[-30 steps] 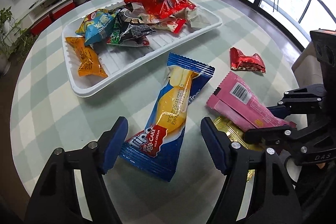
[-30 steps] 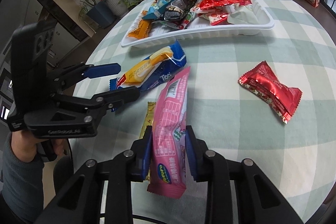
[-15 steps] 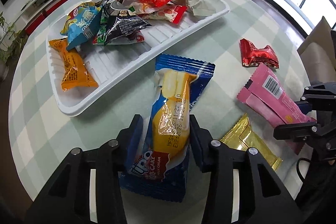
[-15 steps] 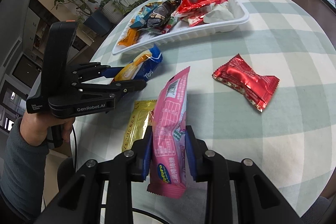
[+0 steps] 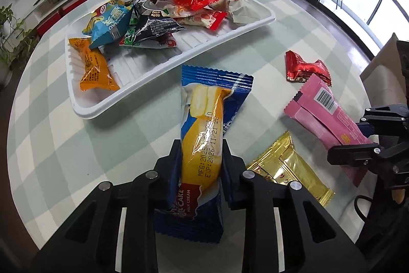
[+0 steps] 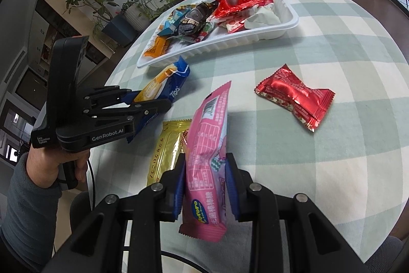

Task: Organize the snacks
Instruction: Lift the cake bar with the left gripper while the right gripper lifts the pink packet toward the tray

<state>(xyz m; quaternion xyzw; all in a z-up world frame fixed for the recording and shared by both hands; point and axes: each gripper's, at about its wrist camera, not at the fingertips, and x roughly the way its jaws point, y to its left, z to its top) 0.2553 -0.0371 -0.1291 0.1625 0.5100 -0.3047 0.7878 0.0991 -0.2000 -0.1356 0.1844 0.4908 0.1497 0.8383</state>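
Note:
A blue and yellow roll cake packet (image 5: 204,119) lies on the checked tablecloth just in front of the white tray (image 5: 153,83). My left gripper (image 5: 200,152) is closing its jaws on the packet's near half, and the pads press its sides. Seen from the right wrist, the right gripper (image 6: 205,163) is shut on a long pink snack packet (image 6: 207,145), whose far end juts up and forward. The tray holds several wrapped snacks in orange, blue, black and red.
A red foil packet (image 6: 294,96) lies loose on the cloth to the right. A gold packet (image 6: 166,145) lies flat between the two grippers, partly under the pink one. A hand and grey sleeve (image 6: 30,196) hold the left gripper. The round table's edge runs near.
The left gripper came down over the blue cake packet and its jaws closed from wide apart onto the packet's sides. The right gripper kept its hold on the pink packet.

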